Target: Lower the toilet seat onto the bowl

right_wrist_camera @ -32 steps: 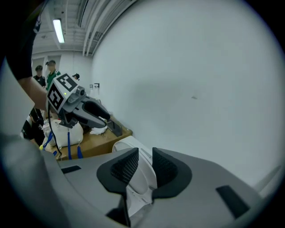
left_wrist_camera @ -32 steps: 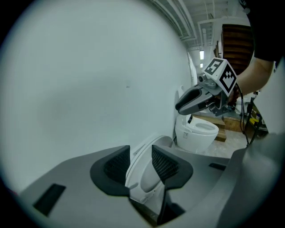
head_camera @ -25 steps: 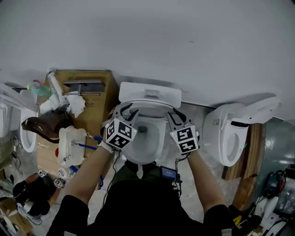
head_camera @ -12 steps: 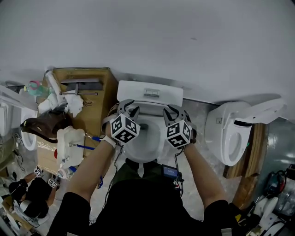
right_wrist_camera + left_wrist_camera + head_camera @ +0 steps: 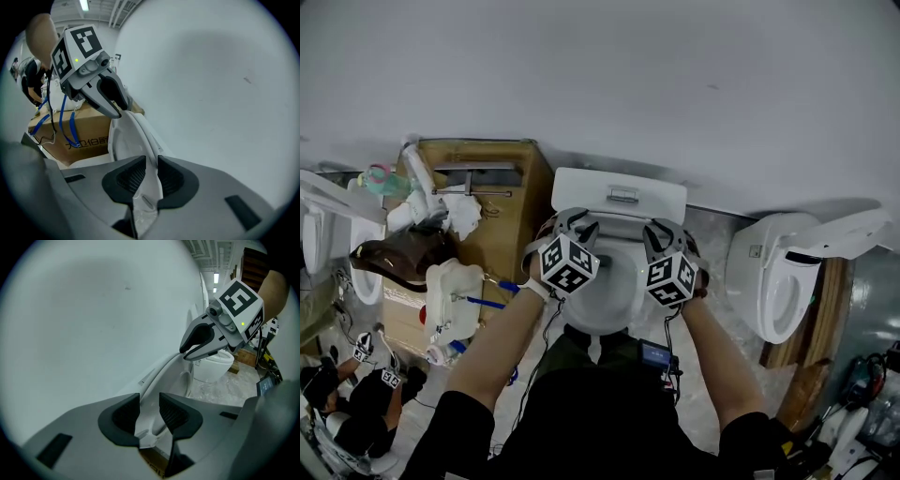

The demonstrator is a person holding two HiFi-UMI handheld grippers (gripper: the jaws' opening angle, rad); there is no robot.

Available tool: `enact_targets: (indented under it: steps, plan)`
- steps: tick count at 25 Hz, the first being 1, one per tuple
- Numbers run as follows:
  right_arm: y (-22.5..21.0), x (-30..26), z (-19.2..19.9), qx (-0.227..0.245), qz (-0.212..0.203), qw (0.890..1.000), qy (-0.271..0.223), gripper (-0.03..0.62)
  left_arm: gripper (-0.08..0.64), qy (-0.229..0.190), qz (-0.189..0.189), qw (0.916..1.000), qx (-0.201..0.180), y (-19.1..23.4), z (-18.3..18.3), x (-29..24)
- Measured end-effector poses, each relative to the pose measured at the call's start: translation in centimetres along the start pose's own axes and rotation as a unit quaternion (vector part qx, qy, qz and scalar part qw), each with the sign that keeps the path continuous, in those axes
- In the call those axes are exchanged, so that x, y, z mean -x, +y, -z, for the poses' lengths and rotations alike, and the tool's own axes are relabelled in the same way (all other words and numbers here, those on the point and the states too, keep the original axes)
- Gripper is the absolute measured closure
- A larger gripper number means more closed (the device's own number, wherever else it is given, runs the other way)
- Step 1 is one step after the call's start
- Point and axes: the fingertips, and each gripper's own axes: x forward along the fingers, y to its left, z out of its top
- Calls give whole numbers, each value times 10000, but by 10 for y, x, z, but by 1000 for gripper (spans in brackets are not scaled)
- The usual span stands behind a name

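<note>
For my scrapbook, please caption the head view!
Left gripper and right gripper grip the white plastic toilet seat above its white bowl.

left gripper (image 5: 149, 411) and right gripper (image 5: 151, 176) side by side, angled downward, jaws clamped on the toilet seat (image 5: 139, 133)

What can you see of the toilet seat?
The seat is a white, glossy ring that looks like plastic, with a thin curved rim. It stands raised and tilted in front of the grey wall, not yet lying on the bowl. The left hand-held gripper clamps its rim on one side, and the right hand-held gripper clamps the other.
</note>
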Motion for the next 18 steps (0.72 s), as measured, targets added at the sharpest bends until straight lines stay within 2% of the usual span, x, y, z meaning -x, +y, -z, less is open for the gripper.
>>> enact_targets:
  steps: [7, 12, 18]
  plan:
    - [8, 7, 3, -177, -1, 9998, 9, 500, 423, -9, 12, 10000, 58, -5, 8, 4]
    - [17, 15, 6, -477, -73, 9988, 22, 500, 449, -28, 149, 9984, 550, -6, 16, 10]
    - [27, 25, 10, -896, -119, 9959, 67, 500, 449, -88, 302, 9980, 546, -18, 21, 19]
